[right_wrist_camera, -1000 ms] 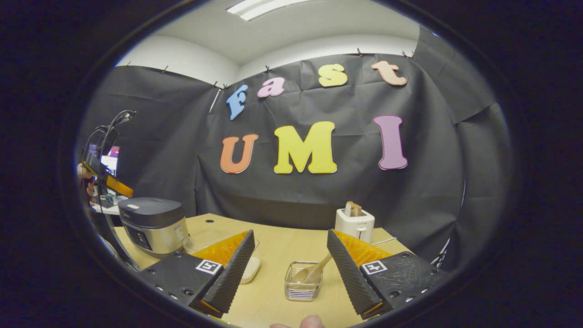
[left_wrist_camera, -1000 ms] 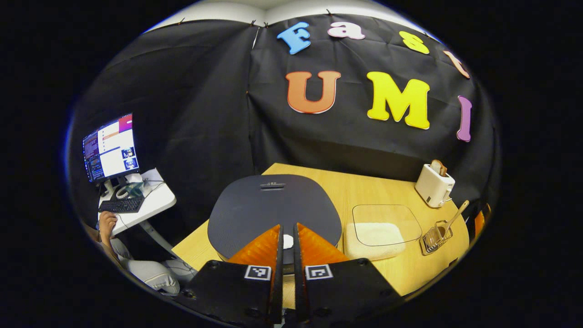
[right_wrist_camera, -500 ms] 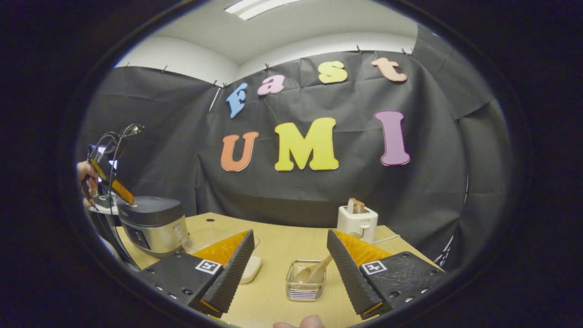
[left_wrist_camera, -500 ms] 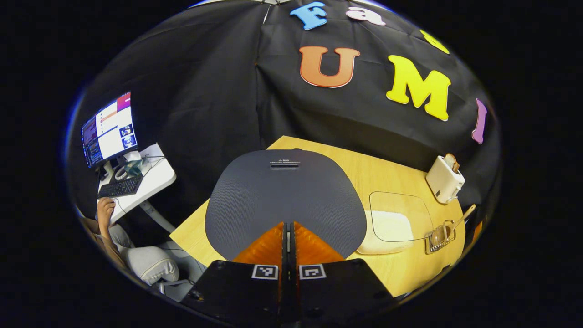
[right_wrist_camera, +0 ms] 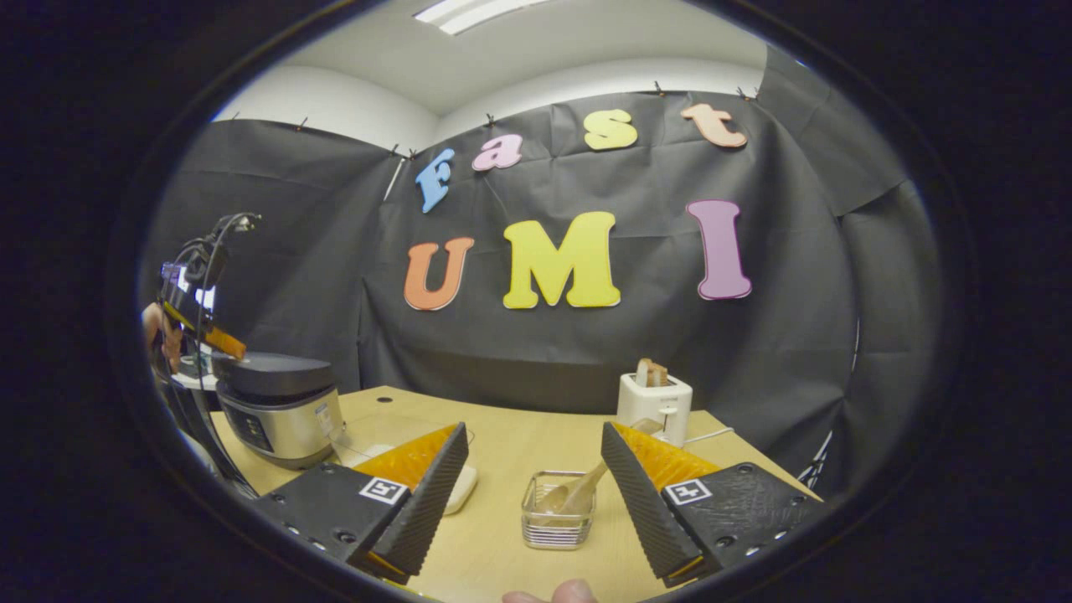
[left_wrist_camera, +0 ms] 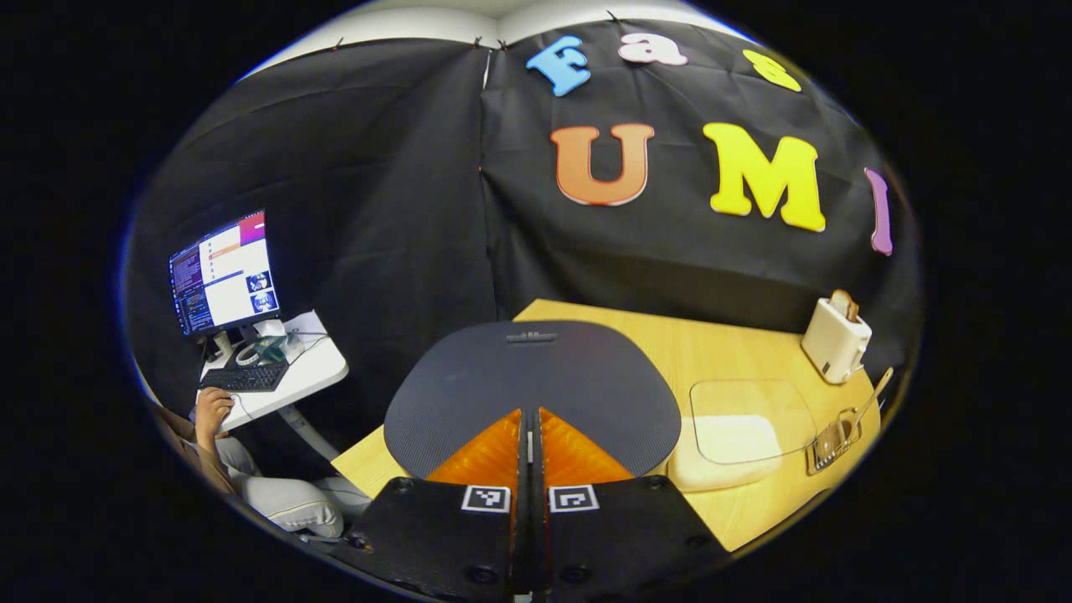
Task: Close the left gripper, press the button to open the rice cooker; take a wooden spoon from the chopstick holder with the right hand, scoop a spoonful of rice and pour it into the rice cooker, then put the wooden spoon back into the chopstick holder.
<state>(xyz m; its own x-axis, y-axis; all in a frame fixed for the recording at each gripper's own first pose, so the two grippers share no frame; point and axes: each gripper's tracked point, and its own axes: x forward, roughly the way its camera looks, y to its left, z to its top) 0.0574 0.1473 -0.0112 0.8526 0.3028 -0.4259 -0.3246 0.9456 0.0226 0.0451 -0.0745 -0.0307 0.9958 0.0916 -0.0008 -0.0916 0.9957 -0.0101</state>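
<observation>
Left claw (left_wrist_camera: 529, 412), fingers pressed together and holding nothing, tips over the near edge of the rice cooker (left_wrist_camera: 533, 389) lid, whose front has lifted slightly. Right claw (right_wrist_camera: 534, 448), fingers spread wide and empty, above the surface (right_wrist_camera: 502, 536); between and just beyond them stands the chopstick holder (right_wrist_camera: 557, 521) with the wooden spoon (right_wrist_camera: 578, 496) leaning in it. Rice container (left_wrist_camera: 737, 427) lies right of the left claw.

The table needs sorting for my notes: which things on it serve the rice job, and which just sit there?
Job:
dark-lidded silver rice cooker
wooden spoon
clear chopstick holder
clear lidded box of white rice

Lying about:
white toaster holding bread
</observation>
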